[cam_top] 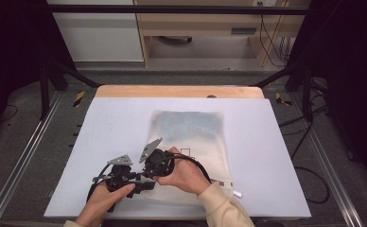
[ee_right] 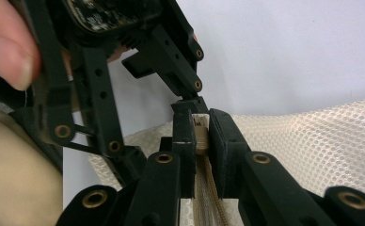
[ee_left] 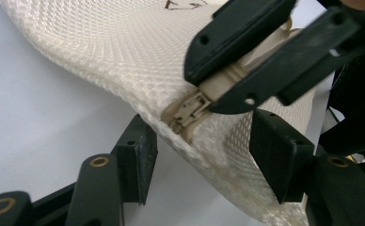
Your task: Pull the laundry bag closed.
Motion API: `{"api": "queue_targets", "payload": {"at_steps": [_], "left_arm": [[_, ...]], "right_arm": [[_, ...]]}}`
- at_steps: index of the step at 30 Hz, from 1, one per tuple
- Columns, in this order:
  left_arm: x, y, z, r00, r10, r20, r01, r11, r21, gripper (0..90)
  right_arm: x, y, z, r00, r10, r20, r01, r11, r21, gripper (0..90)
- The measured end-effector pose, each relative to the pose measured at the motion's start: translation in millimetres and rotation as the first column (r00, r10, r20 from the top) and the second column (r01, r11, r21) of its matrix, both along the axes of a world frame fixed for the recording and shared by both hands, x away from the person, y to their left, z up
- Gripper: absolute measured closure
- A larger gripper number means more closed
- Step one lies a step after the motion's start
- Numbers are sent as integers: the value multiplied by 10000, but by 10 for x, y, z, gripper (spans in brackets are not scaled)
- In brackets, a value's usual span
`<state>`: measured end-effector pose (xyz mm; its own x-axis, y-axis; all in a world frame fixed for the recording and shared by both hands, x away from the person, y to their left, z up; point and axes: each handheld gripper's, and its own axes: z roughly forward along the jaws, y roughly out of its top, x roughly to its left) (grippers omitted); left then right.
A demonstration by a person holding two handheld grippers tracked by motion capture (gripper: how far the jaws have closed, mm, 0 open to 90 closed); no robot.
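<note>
Table: white mat (cam_top: pixel 110 123) over a wooden top (cam_top: pixel 179 91); dark frame rails at both sides.
Bag: cream mesh bag (cam_top: pixel 191 137) lies flat on the mat, center-right, long axis running away from the person. Near edge is under the two tools. Small black print mark on it nr the right hand.
Zipper: runs along the bag's near edge; slider (ee_left: pixel 186 112) sits at the corner, tan plastic pull tab (ee_right: pixel 200 134) sticking out from it.
Left gripper: (cam_top: pixel 139 182) at the bag's near-left corner, held low by the left hand (cam_top: pixel 107 198). In the left gripper view its jaws stand apart, one each side of the bag's edge, w/ the slider between them; neither pad clearly touching the mesh.
Right gripper: (cam_top: pixel 149 165) just beside the left one, in the right hand (cam_top: pixel 184 174), cream sleeve (cam_top: pixel 224 208) behind. Jaws pressed together on the pull tab, seen in both gripper views; the tab's end shows between the pads.
Relation: the two tools nearly touch, tips crossing at the bag corner; right tongs come in from above the left tongs' gap.
Cable: black cable (cam_top: pixel 201 166) loops from the right tool over the bag.
Misc: small white tab (cam_top: pixel 237 193) on the mat by the bag's near-right corner; what it is, can't tell.
</note>
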<state>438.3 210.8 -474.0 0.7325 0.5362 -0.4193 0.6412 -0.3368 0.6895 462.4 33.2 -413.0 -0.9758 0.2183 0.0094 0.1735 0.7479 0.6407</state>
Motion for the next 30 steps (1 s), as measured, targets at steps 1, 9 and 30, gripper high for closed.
{"api": "queue_targets", "payload": {"at_steps": [1, 9, 30], "left_arm": [[0, 0, 0, 10000, 0, 0, 0, 10000, 0, 423], [23, -41, -20, 9997, -217, -91, 214, 9994, -278, 422], [95, -18, -72, 9994, -71, -349, 55, 9989, -457, 616]], "right_arm": [[2, 1, -1, 10000, 15, 13, -15, 10000, 2, 817], [-2, 1, 3, 10000, 12, 19, -12, 10000, -33, 818], [-2, 2, -4, 10000, -46, 25, 47, 10000, -72, 818]]}}
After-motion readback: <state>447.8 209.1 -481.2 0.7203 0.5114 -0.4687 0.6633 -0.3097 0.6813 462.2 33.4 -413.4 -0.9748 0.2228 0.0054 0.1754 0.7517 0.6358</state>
